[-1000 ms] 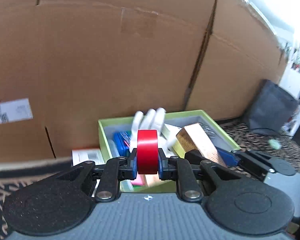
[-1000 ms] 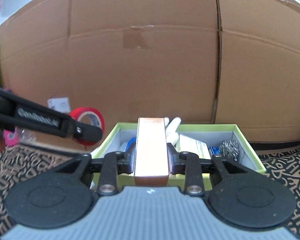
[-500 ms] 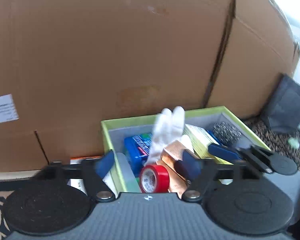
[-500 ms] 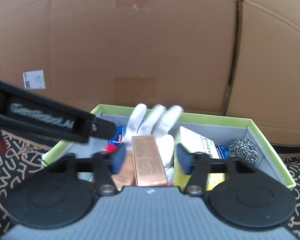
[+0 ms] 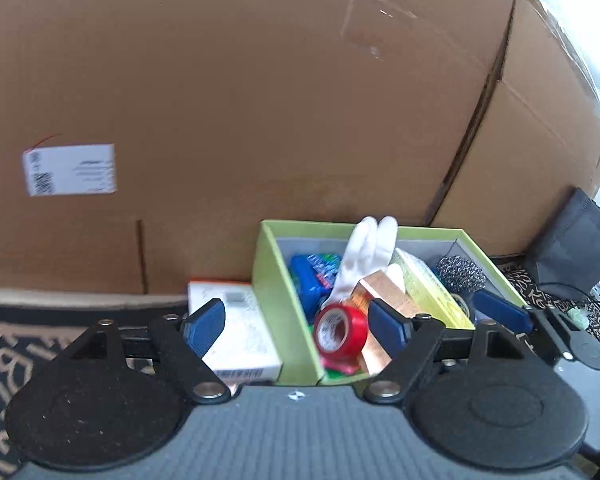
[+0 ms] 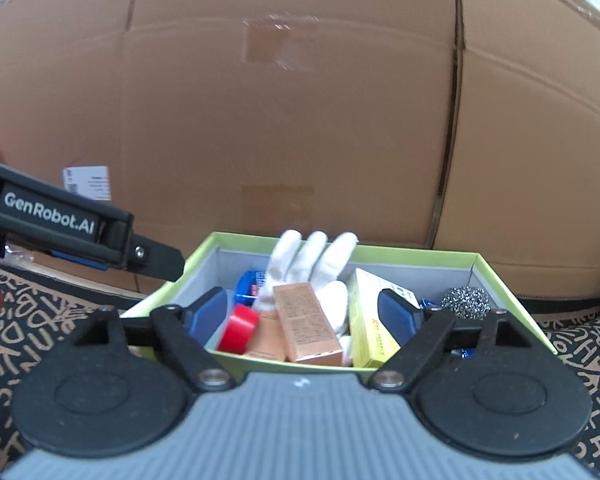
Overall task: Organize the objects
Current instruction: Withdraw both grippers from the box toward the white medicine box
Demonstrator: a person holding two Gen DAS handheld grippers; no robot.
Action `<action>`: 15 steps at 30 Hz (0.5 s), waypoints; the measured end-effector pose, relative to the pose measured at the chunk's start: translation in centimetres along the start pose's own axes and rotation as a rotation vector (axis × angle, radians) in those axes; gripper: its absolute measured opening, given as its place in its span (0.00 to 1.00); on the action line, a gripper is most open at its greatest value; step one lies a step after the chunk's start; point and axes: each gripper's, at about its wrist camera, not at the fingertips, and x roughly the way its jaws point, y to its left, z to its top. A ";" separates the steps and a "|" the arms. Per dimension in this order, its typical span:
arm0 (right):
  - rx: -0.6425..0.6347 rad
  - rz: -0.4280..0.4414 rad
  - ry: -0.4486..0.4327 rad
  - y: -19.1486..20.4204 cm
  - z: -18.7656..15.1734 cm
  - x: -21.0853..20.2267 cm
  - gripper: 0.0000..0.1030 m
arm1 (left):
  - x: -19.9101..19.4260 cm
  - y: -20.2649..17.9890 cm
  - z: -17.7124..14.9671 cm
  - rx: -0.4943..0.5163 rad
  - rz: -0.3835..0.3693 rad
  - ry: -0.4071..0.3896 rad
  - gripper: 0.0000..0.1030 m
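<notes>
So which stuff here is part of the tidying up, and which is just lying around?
Part of the job:
green box
red tape roll
copper carton
white glove
yellow carton
steel scourer
blue packet
white box beside the green box

Just lying around:
big cardboard boxes
patterned rug
dark bag

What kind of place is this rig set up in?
Probably a room in a home, used as a makeshift recording spot, not a lab. A letter-patterned rug covers the floor, large cardboard boxes form the backdrop, and a green box holds household bits: a white glove, red tape, a steel scrubber.
</notes>
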 end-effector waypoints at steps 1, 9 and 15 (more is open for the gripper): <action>-0.003 0.005 -0.004 0.3 0.0 -0.5 0.81 | -0.6 0.3 -0.3 -0.012 0.006 -0.001 0.82; -0.007 0.090 0.009 4.4 -1.6 -4.0 0.86 | -4.3 2.8 -3.4 -0.060 0.040 -0.009 0.83; 0.047 0.210 0.115 8.1 -3.7 -4.1 0.84 | -4.3 4.6 -5.8 -0.031 0.089 0.037 0.83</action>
